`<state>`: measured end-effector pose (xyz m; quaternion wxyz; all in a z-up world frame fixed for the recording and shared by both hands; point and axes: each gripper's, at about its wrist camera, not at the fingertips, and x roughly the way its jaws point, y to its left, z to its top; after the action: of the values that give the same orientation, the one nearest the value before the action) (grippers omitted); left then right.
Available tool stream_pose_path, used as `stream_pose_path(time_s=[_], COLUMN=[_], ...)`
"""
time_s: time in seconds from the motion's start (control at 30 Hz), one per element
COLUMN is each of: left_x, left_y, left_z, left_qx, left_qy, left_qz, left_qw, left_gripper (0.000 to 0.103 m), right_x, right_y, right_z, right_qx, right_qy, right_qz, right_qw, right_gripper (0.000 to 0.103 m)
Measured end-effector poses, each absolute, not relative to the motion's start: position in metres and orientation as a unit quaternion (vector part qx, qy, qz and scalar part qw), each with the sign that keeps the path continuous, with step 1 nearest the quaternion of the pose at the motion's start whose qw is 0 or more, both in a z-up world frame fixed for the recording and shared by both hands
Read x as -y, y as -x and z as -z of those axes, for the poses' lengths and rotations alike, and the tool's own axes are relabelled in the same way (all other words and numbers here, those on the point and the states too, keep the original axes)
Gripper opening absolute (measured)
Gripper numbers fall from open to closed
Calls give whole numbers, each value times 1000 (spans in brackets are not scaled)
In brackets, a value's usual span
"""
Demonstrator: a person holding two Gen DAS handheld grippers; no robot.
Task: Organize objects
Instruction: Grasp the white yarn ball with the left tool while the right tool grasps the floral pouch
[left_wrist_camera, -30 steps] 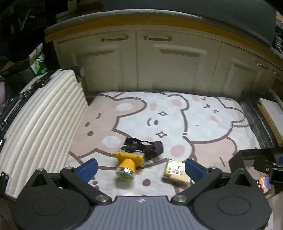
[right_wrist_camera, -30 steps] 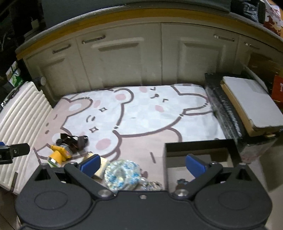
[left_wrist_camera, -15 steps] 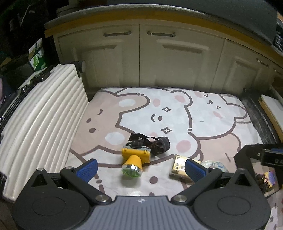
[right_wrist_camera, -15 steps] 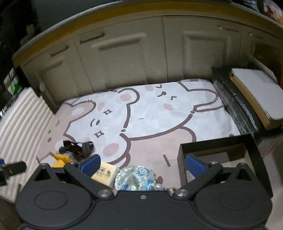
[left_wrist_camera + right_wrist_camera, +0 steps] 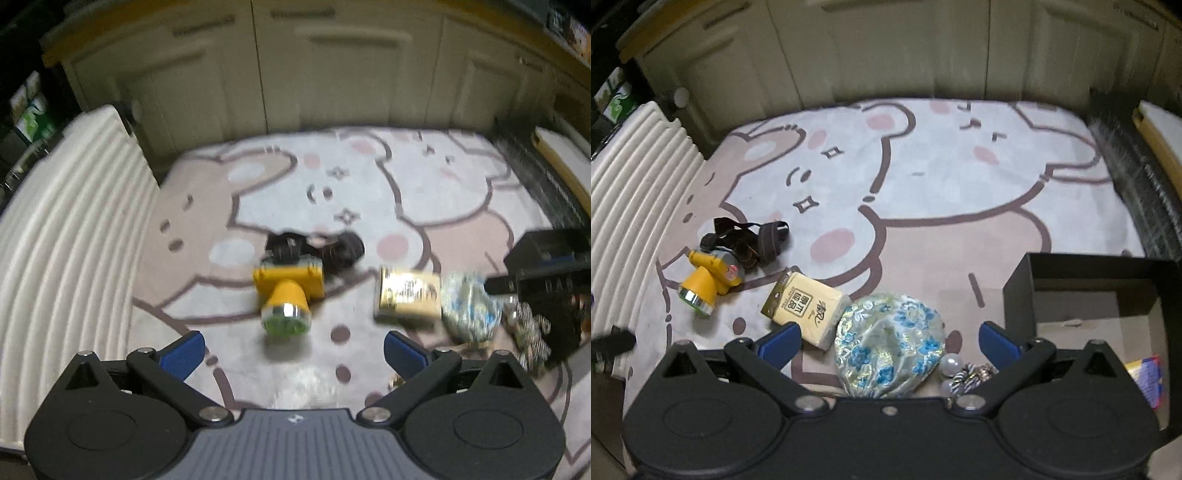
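A yellow headlamp (image 5: 286, 295) with a dark strap lies on the bear-print rug; it also shows in the right wrist view (image 5: 709, 278). Right of it lie a tan tissue pack (image 5: 408, 297) (image 5: 805, 306), a blue floral fabric pouch (image 5: 467, 310) (image 5: 890, 339) and a beaded trinket (image 5: 964, 373). A black box (image 5: 1082, 284) (image 5: 543, 258) stands open at the right. My left gripper (image 5: 293, 350) is open and empty, just short of the headlamp. My right gripper (image 5: 890, 339) is open, its fingers either side of the pouch, above it.
A white ribbed suitcase (image 5: 62, 229) (image 5: 631, 177) lies along the rug's left edge. Cream cabinet doors (image 5: 332, 74) close off the back. A dark bundle with a flat carton (image 5: 1156, 147) lies at the right. A colourful item (image 5: 1145, 376) sits inside the box.
Both grippers have moved forward and down toward the objects. The headlamp now sits nearer the left fingers and the pouch lies between the right fingers. Both stay open.
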<state>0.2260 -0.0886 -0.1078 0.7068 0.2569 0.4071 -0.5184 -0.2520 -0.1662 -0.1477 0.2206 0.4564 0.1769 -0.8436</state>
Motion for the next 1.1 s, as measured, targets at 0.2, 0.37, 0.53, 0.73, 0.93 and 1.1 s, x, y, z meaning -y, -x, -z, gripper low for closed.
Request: stream_pose_path(time_s=[0.2, 0.37, 0.53, 0.73, 0.93, 1.1], left_x=[94, 102, 108, 114, 121, 123], left_y=[-230, -229, -228, -230, -230, -230], left_z=[136, 155, 172, 190, 199, 203], left_qx=[-446, -470, -480, -497, -508, -516], left_qy=[-292, -321, -349, -361, -369, -376], left_qz=[520, 516, 507, 503, 498, 500], left_qw=[667, 641, 625, 608, 598, 584], left_gripper=[95, 93, 85, 85, 65, 54], right_x=[178, 188, 194, 198, 199, 200], right_y=[262, 266, 270, 277, 283, 288], right_z=[168, 183, 196, 207, 219, 219], right_qx=[-205, -242, -273, -275, -289, -265], right_qy=[-479, -486, -487, -499, -515, -539], right_qz=[825, 811, 802, 793, 782, 776], right_qw=[218, 217, 211, 215, 197, 194], right_gripper=[103, 103, 103, 103, 99, 88])
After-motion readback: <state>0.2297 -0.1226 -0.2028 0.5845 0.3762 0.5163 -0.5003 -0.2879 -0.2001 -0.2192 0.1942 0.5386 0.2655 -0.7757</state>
